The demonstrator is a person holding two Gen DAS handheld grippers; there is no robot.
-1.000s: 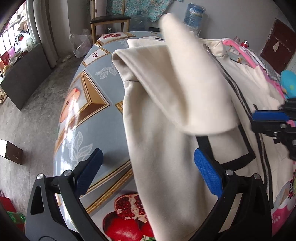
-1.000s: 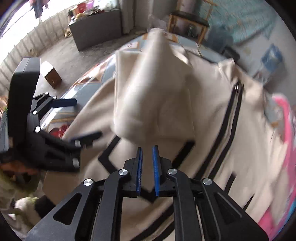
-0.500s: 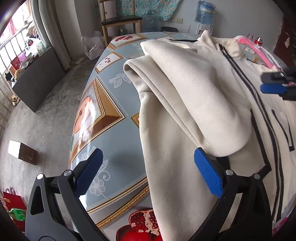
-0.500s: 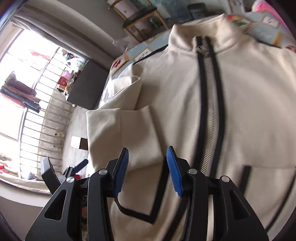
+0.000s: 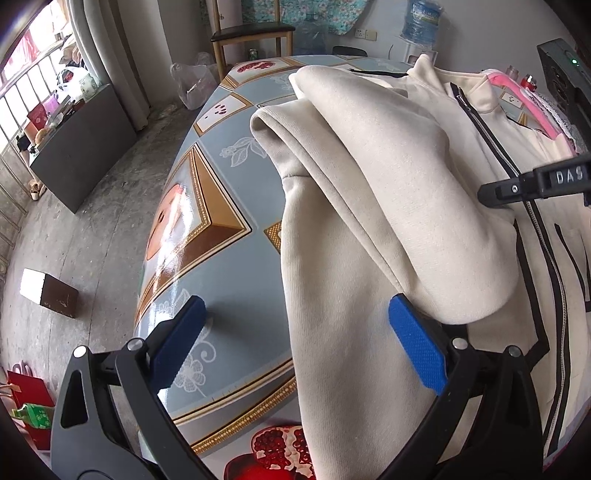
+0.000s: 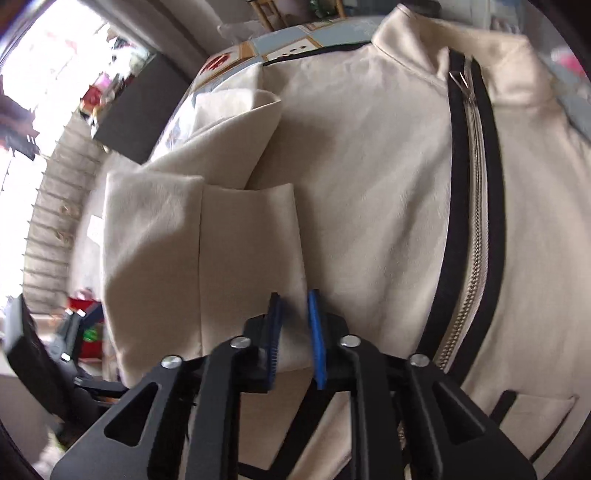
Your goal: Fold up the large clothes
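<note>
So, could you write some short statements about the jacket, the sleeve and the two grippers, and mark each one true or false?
1. The left gripper is wide open. True.
2. The jacket is unzipped and spread open. False: the zipper is closed up to the collar.
3. The sleeve lies folded across the jacket's front. True.
4. The right gripper hangs over bare table. False: it is shut on the sleeve's end.
5. The jacket is dark blue. False: it is cream with black trim.

Patterned tablecloth point(image 5: 207, 236), wooden chair point(image 5: 251, 35), water bottle point(image 5: 421, 18)
</note>
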